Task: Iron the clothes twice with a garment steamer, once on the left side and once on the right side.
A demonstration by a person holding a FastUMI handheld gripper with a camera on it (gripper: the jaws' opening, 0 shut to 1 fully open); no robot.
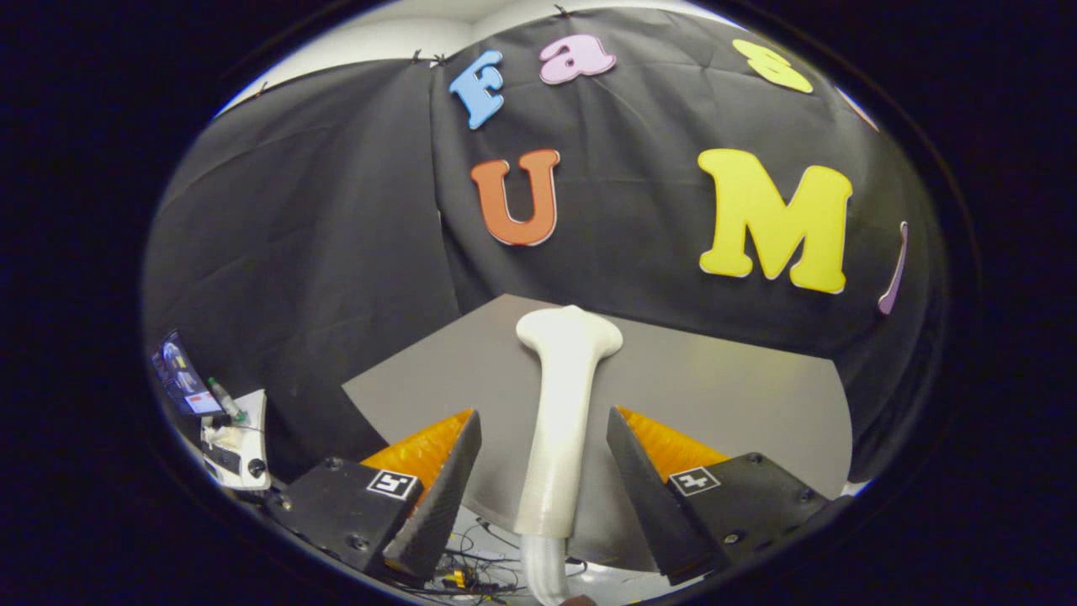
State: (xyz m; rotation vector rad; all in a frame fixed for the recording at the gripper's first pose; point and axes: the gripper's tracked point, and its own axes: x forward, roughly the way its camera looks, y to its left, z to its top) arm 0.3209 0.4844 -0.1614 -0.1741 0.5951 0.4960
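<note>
The garment steamer (562, 421) stands upright between the fingers of the gripper (544, 471). The fingers stay apart from its white handle on both sides, so the gripper is released. The steamer rises over the grey bench (715, 396), probably for easy grasping.

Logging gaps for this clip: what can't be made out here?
- Gripper view: whether the fingers touch the steamer standing between them; gaps show on both sides.
- Steamer hose: cut off below.
- Steamer's face: turned away.
- Items on the white stand: too small.
</note>
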